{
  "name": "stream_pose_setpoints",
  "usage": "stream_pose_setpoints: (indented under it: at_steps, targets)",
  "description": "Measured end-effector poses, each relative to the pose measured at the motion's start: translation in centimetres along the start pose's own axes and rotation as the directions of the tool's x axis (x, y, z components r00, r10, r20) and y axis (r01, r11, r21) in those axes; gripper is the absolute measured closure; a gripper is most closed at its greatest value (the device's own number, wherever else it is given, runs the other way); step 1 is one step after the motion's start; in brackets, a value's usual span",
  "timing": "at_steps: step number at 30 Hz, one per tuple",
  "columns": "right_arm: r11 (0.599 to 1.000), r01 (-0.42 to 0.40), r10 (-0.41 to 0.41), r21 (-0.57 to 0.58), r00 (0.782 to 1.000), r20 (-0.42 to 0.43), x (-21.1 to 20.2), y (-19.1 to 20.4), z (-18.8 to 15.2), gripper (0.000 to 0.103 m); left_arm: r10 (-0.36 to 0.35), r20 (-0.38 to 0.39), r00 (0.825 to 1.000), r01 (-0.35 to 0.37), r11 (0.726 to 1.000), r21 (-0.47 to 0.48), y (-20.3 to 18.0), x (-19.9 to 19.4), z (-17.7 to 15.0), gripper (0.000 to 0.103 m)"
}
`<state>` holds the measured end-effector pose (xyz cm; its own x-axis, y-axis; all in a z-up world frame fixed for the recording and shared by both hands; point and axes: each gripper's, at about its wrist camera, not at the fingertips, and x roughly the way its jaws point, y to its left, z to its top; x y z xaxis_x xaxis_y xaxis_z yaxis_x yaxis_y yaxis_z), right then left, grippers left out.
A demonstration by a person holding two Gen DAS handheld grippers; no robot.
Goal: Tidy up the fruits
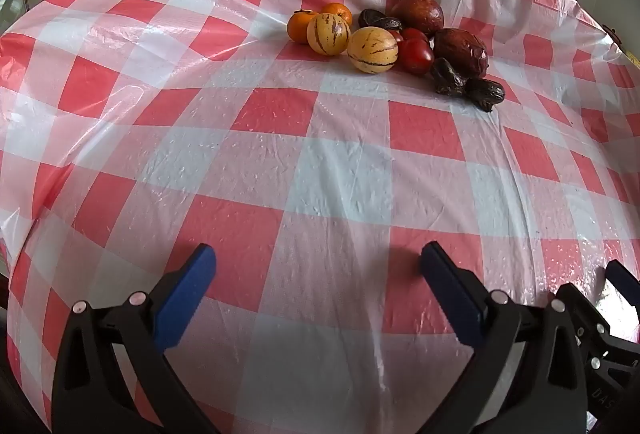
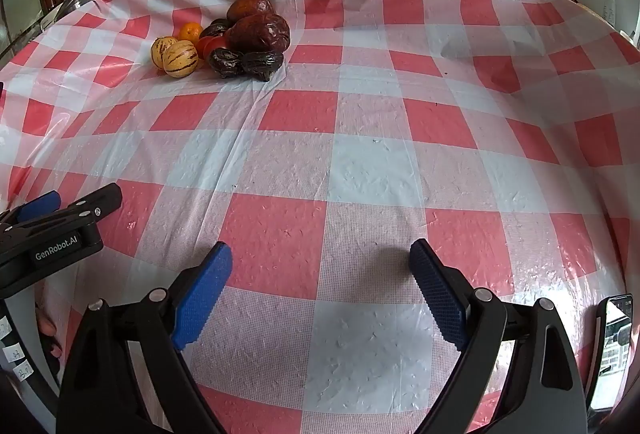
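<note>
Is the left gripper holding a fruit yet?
No. The left gripper is open and empty above the checked tablecloth, far from the fruit pile.

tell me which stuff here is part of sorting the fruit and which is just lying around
Part of the job:
- oranges
- striped yellow melons
- small red fruits
- large brown fruits
- wrinkled dark fruits
- left hand-held gripper, open
- right hand-held gripper, open

Just lying about:
- phone at the table edge
- checked tablecloth

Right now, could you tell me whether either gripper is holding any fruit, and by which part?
Nothing is held. The left gripper and right gripper are both open over the red-and-white checked plastic tablecloth, apart from the mixed fruit pile.
</note>
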<state>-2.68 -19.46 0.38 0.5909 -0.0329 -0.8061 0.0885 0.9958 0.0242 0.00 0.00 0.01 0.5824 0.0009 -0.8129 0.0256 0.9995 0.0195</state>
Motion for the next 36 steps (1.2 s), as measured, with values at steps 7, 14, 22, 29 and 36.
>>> stream_pose_setpoints:
  at_steps: [7,14,22,29,36]
  targets:
    - [1.0,0.001,-0.001,-0.001,1.0,-0.003,0.01,-0.01,-0.01,0.015,0.0,-0.002,1.0,0.0,1.0,0.0,0.0,0.01,0.0,0.001]
    - [1.0,0.001,-0.001,-0.001,1.0,-0.003,0.02,0.0,-0.02,0.015,0.0,-0.002,1.0,0.0,1.0,0.0,0.0,0.01,0.0,0.001]
    - [1.0,0.001,-0.001,-0.001,1.0,-0.003,0.03,0.0,-0.03,0.015,0.0,-0.003,1.0,0.0,1.0,0.0,0.0,0.01,0.0,0.001]
    - [1.0,0.001,-0.001,-0.001,1.0,-0.003,0.03,0.01,-0.03,0.015,-0.029,-0.003,1.0,0.029,0.999,0.037,0.02,-0.06,-0.05,0.001]
    - [1.0,0.001,-0.001,-0.001,1.0,-0.003,0.03,0.0,-0.04,0.015,-0.038,-0.004,0.999,0.038,0.998,0.05,0.03,-0.36,-0.39,0.001]
